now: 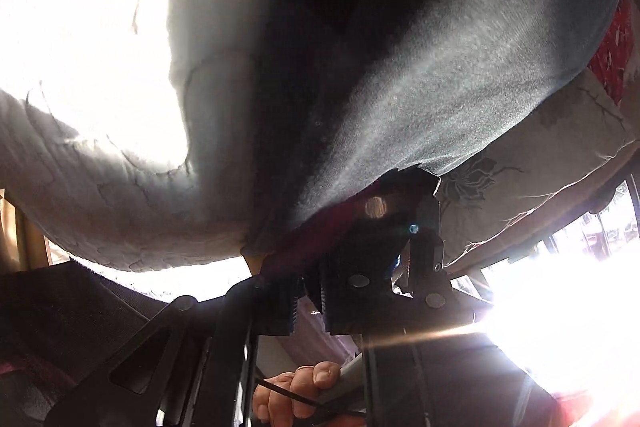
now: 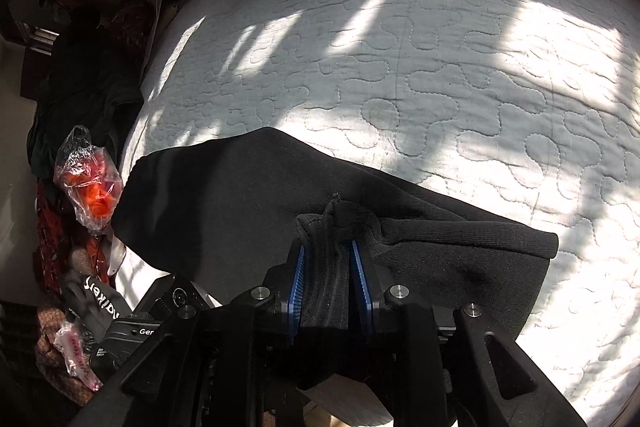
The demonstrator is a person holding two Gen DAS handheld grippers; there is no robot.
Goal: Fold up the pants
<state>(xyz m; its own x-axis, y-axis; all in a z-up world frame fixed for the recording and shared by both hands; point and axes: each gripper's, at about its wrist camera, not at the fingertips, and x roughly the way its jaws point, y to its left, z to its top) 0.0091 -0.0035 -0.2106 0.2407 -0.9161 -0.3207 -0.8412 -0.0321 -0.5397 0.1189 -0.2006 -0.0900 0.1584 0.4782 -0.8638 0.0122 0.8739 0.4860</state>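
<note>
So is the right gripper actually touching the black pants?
Touching. The right wrist view shows the right gripper with black pants fabric bunched between its blue pads.

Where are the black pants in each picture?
Left wrist view: the pants fill the middle and upper right, hanging over the camera, pinched by the left gripper at the bottom.
Right wrist view: the pants lie across the lower middle, bunched between the right gripper fingers.
Shared landmark: the white quilted bedcover, also at left in the left wrist view.
</note>
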